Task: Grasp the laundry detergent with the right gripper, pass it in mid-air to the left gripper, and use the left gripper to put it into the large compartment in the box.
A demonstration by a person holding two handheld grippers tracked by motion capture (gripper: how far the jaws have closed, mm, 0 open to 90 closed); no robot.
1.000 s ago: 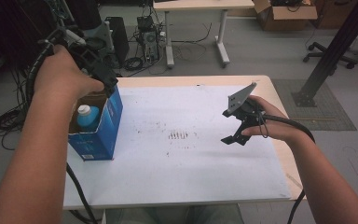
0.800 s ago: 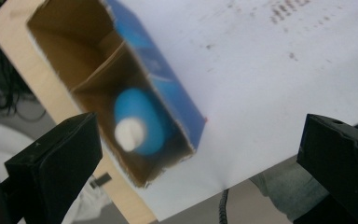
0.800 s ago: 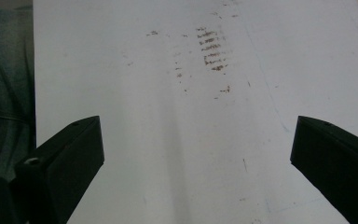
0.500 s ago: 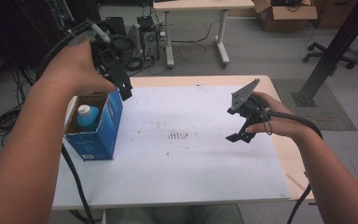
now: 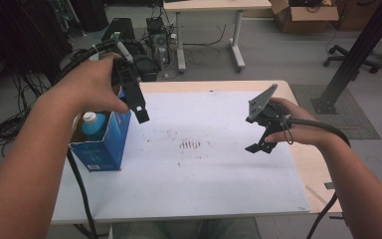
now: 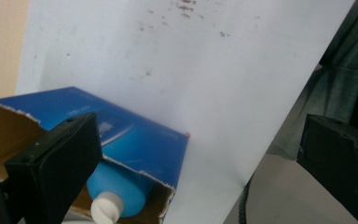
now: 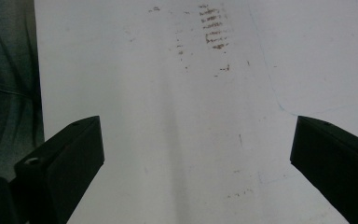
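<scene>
From above, the left tool (image 5: pixel 135 102) hangs over the open blue carton (image 5: pixel 103 144) near the counter's (image 5: pixel 219 199) left edge; the left gripper view adds the torn cardboard rim and a white-capped blue bottle (image 6: pixel 116 193) at 6 o'clock between widely spread jaws. The right tool (image 5: pixel 259 139), jaws likewise spread and empty, hovers over the stained white sheet (image 7: pixel 177 116), well apart at 3 o'clock from the carton.

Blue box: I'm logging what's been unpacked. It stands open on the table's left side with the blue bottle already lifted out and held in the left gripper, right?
Not quite. The box does stand open at the table's left, but the bottle sits inside it. The left gripper is open and empty, as the left gripper view shows.
</scene>
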